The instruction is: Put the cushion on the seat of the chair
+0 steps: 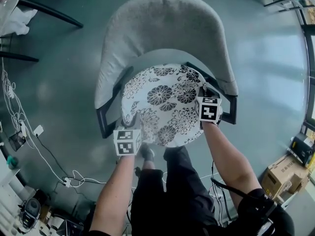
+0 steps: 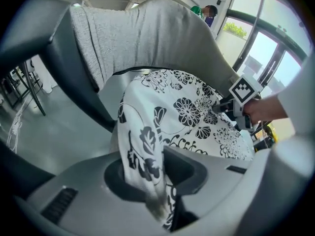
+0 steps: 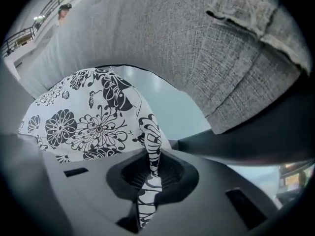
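Clamped tight with the right gripper [image 3: 149,178] on a pinch of the floral cushion [image 1: 162,102] edge. Slightly parted on the left gripper [image 2: 156,191], with the near edge loose between the jaws. Spread over the seat of the grey fabric chair [image 1: 165,21], inside its black frame [image 1: 105,118].

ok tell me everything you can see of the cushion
Roundish, thin and floppy, the cushion is white cloth printed with black flowers. It lies spread over the seat of the grey chair, before the curved backrest, its near edge sagging in folds. The right gripper is shut on that edge at one side; at the other, the edge runs between the left gripper, whose jaws stand slightly apart.
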Demonstrator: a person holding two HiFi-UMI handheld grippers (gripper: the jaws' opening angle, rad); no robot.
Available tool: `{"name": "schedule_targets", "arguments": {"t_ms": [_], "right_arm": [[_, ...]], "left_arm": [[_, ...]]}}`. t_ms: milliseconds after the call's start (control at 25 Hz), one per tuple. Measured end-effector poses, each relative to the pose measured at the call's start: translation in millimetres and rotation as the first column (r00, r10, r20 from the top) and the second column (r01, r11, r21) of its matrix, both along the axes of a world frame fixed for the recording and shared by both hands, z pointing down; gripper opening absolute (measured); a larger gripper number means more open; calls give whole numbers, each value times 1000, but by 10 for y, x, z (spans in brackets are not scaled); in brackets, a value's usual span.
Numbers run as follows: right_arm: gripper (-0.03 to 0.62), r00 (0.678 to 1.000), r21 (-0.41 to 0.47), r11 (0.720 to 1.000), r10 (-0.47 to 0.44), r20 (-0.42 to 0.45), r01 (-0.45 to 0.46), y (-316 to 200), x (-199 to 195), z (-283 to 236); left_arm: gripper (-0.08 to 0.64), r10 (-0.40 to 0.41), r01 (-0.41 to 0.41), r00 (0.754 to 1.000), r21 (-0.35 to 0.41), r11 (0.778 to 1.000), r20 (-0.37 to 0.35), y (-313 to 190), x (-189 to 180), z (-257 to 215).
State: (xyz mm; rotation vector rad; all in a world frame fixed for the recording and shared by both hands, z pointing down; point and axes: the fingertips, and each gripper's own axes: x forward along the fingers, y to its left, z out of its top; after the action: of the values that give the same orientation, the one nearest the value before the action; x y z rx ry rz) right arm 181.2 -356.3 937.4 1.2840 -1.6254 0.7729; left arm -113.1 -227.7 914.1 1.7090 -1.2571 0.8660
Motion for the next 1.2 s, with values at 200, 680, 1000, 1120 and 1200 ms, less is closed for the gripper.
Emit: {"name": "schedule_targets", "arguments": {"t_ms": [200, 680, 1000, 1120, 1200], "right_arm": [[26, 999, 16, 1000, -26, -22, 26, -12, -33, 59], [105, 999, 41, 998, -44, -32, 46, 14, -54, -94], [235, 995, 75, 993, -97, 32, 94, 126, -297, -441], [236, 994, 96, 991, -100, 47, 95, 210, -331, -614], [240, 994, 108, 990, -96, 49, 91, 274, -319, -723]], "left_arm": [[140, -17, 18, 1000, -15, 1000, 11, 63, -61, 9], [201, -53, 53, 999, -25, 998, -5, 382, 72, -265], [207, -45, 46, 999, -45, 998, 24, 677, 52, -451], [207, -39, 39, 999, -38, 999, 13, 804, 62, -532], [207, -30, 29, 1000, -22, 999, 0, 856, 81, -612]]}}
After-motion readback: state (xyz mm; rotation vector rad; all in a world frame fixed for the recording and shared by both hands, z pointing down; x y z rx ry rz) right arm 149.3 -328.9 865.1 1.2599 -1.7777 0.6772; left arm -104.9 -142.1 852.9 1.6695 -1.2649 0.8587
